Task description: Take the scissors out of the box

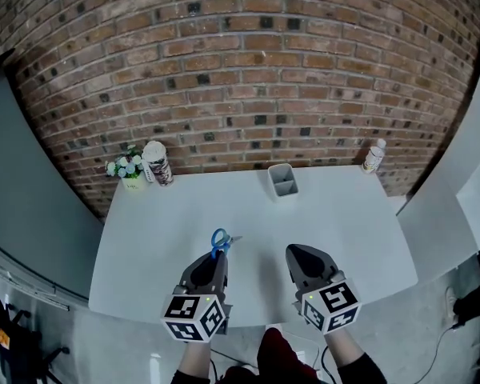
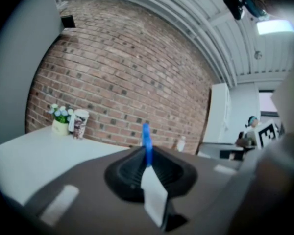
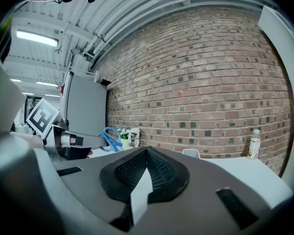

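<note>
One white table [image 1: 144,238] fronts a brick wall [image 1: 240,70]; left claw [image 1: 218,257] grips scissors [image 1: 220,239], right claw [image 1: 302,253] clenched empty

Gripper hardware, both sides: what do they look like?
The left gripper and right gripper are alike: dark grey tapered bodies, black ribbed jaw pads, and a white cube with black square markers behind. No cables show. The sleeves are dark.

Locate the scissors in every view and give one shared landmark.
Head view: scissors low centre-left, blue handles poking from the left gripper.
Left gripper view: dead centre, blue handle upright between the shut jaws.
Right gripper view: left of centre, in the left gripper.
Shared landmark: the bottle, right of the scissors in all three.
</note>
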